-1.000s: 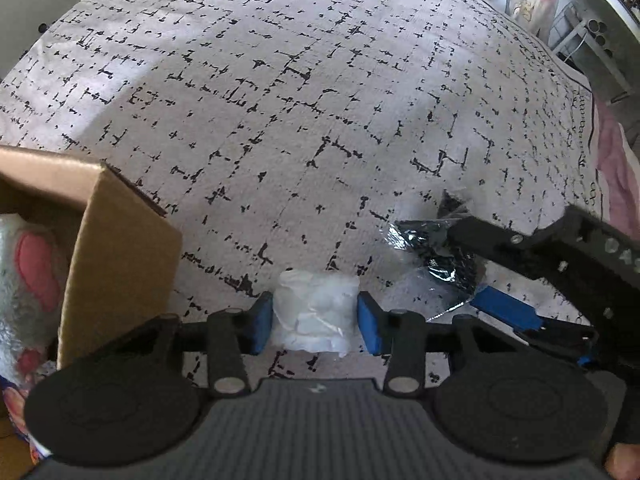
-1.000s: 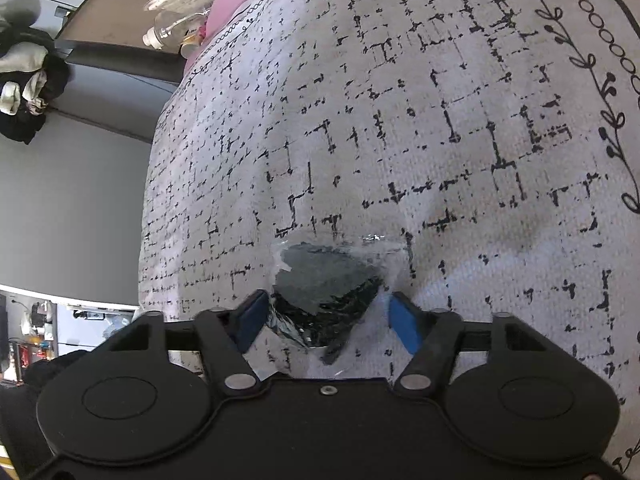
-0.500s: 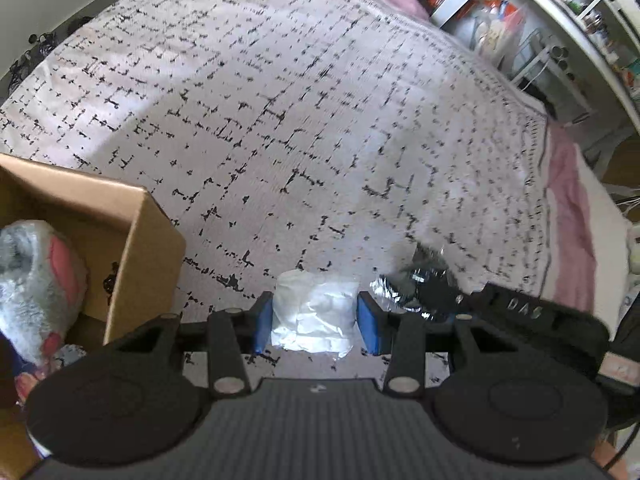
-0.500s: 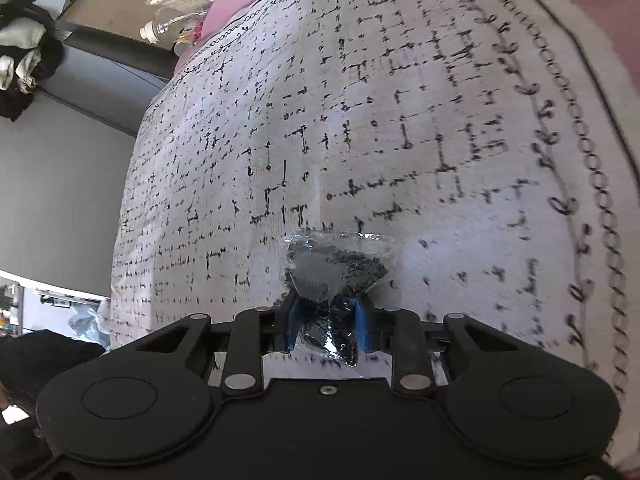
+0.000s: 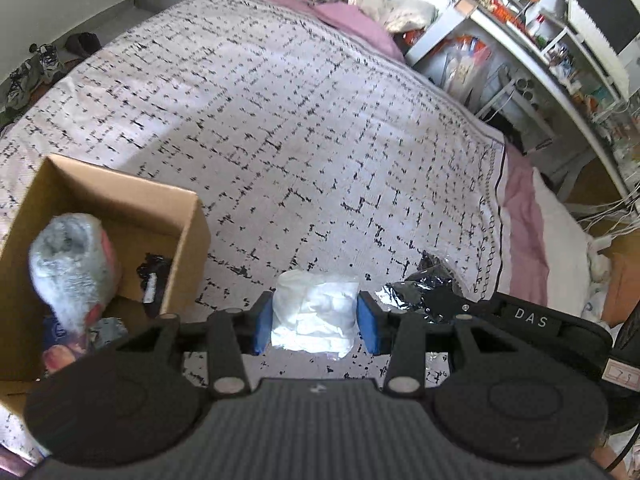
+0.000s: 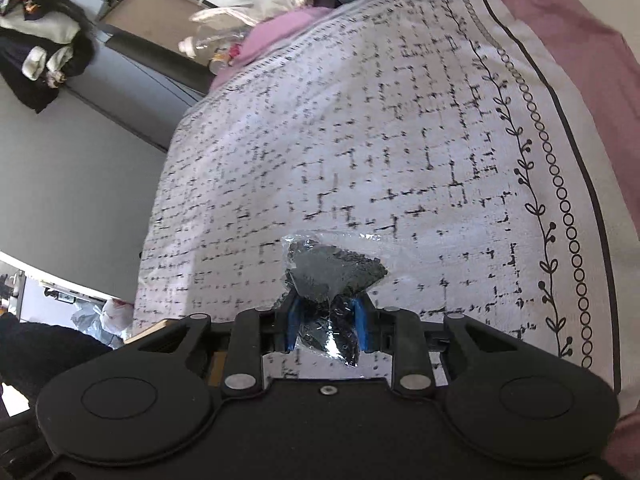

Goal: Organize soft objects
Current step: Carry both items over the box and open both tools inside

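My left gripper [image 5: 316,324] is shut on a white soft packet [image 5: 314,312] in clear wrap, held above the bed. To its left an open cardboard box [image 5: 188,236] stands on the bed, with a grey and pink plush toy [image 5: 72,268] and small dark items inside. My right gripper [image 6: 328,326] is shut on a clear bag of black fabric [image 6: 332,272], lifted off the bedspread. That same bag [image 5: 424,292] and the right gripper's black body [image 5: 532,324] show at the right of the left wrist view.
The bed [image 5: 280,128] has a white spread with black dashes and a pink sheet [image 5: 520,216] along its right side. White shelves [image 5: 532,36] with clutter stand past the bed. Shoes [image 5: 36,68] lie on the floor at far left.
Both grippers have risen from the bedspread with their loads. The right gripper's jaws closed on the black bag. More of the box's inside and the room show now.
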Tool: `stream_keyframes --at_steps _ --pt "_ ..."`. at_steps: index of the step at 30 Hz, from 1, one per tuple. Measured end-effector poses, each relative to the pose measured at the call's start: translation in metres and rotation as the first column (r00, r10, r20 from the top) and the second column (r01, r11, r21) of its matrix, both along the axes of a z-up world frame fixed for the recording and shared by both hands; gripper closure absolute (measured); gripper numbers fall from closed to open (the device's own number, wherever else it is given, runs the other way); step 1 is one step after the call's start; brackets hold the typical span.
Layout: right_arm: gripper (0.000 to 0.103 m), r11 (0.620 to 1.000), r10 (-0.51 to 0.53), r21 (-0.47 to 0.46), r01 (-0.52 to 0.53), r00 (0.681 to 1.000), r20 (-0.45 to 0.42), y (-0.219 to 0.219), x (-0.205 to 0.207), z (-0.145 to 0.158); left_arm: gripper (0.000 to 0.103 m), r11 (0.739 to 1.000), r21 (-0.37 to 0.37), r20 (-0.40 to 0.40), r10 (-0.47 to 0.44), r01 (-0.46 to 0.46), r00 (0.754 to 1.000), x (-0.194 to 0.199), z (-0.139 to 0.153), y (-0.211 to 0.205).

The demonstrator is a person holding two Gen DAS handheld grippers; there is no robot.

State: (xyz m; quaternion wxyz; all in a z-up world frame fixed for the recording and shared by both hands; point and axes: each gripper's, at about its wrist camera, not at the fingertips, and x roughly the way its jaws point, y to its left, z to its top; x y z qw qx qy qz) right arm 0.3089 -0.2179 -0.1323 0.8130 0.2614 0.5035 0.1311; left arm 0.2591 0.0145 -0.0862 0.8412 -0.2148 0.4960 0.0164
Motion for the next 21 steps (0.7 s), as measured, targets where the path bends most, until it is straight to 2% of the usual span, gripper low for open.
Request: stream_keyframes --at_steps 13,21 --pt "0.076 0.999 0.045 -0.024 -0.043 0.997 0.069 0.037 -0.027 0.038 0.060 0.998 -0.019 0.066 0.065 -0.064 0.996 -0.039 0.030 0.048" --pt "0.076 0.997 0.072 -0.037 -0.069 0.993 0.093 0.059 -0.037 0.052 0.060 0.994 -0.036 0.077 0.104 -0.101 0.992 -0.055 0.034 0.074"
